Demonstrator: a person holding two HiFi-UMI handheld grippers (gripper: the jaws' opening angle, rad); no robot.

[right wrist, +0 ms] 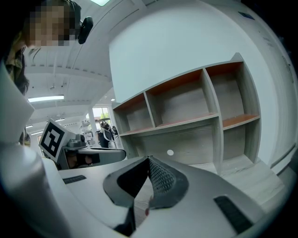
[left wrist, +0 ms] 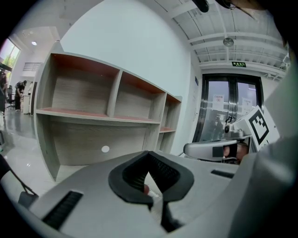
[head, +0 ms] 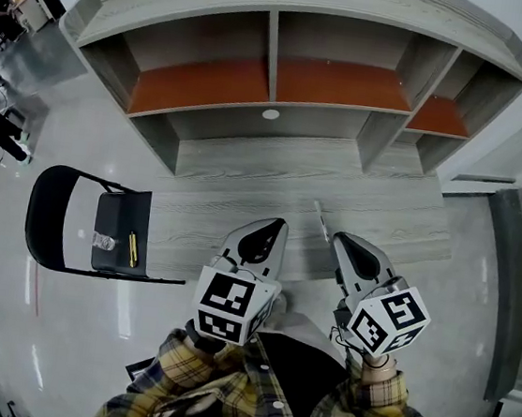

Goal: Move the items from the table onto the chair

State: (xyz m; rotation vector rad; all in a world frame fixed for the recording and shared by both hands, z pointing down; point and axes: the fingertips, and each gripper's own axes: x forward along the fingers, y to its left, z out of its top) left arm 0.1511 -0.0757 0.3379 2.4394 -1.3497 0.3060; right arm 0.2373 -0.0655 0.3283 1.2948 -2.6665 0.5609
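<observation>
The only thing I can make out on the table (head: 204,226) is a thin pale stick (head: 320,220), lying flat just ahead of the right gripper (head: 342,241); I can't tell what it is. Two items rest on the chair (head: 52,217) seat, well to the left: a small clear piece (head: 103,242) and a slim yellow one (head: 130,248).

Both grippers are empty, and the left gripper (head: 275,228) has its jaws together just like the right.

My worry is the stick. It is slender and lies flush on smooth grey wood-grain laminate, so pads coming in shallow could skid it toward the edge instead of pinching it. The carry to the chair also crosses glossy floor, where a drop would roll. The chair's dark seat looks flat with no lip.
</observation>
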